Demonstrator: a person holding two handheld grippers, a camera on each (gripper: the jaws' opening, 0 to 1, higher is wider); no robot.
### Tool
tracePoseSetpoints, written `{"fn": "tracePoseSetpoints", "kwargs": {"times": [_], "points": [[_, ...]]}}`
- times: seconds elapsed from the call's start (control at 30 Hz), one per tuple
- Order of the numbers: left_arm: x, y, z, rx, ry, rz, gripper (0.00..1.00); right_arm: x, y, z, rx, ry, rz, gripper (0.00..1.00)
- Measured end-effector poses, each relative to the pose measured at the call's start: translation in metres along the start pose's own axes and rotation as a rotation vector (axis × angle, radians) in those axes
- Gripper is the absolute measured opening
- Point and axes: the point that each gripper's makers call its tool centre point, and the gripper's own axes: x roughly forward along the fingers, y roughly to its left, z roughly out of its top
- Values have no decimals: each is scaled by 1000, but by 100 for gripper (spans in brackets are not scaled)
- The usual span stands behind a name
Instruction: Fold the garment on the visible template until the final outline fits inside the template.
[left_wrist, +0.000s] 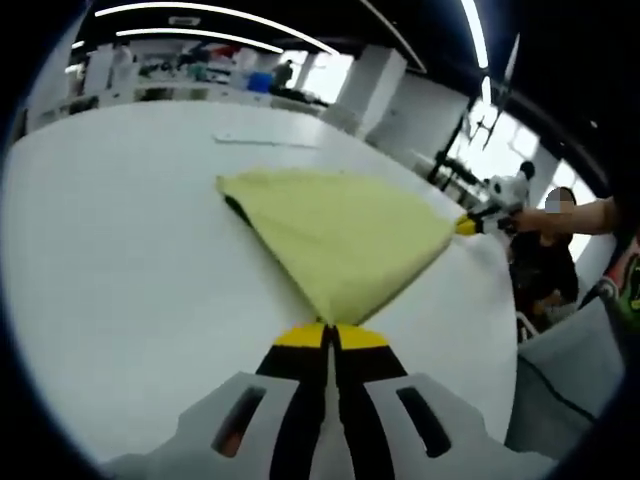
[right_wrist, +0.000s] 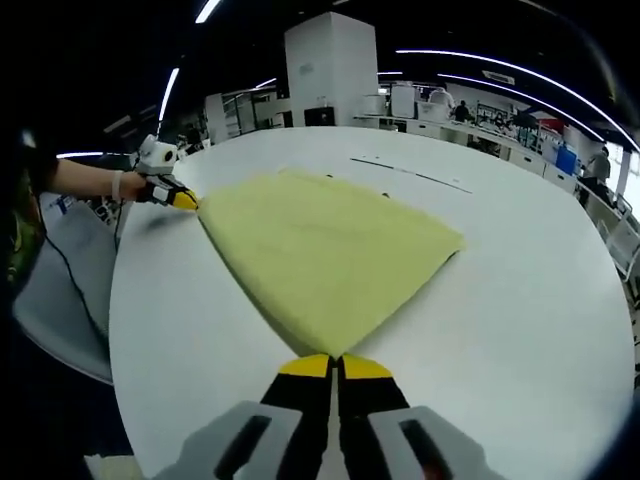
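Yellow-tipped fingers (left_wrist: 300, 338) of the left gripper (left_wrist: 327, 335) are clamped on one corner of the pale yellow cloth garment (left_wrist: 345, 240), and the right gripper (right_wrist: 334, 367) is likewise clenched on another corner. The garment is spread flat, folded to a wedge, on the white round table (left_wrist: 120, 260). Thin dark template lines (right_wrist: 410, 172) are seen beyond it. No writing can be read

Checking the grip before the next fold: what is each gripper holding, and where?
Both hold the yellow garment. The left gripper is shut on one corner, the right gripper on another corner.
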Motion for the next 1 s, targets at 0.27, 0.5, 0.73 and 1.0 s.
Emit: {"fn": "tracePoseSetpoints", "kwargs": {"times": [0.27,0.5,0.73,1.0], "points": [[-8,-15,-14,-30,9,-10,0,-9,9,-11,15,4,17,0],[-16,-27,-32,-59,20,-17,0,-20,24,-25,29,10,40,0],[-20,-28,-40,-85,14,-15,0,-25,30,-34,44,19,41,0],[-23,-25,-40,-47,13,-1,0,-31,27,-39,55,29,30,0]]}}
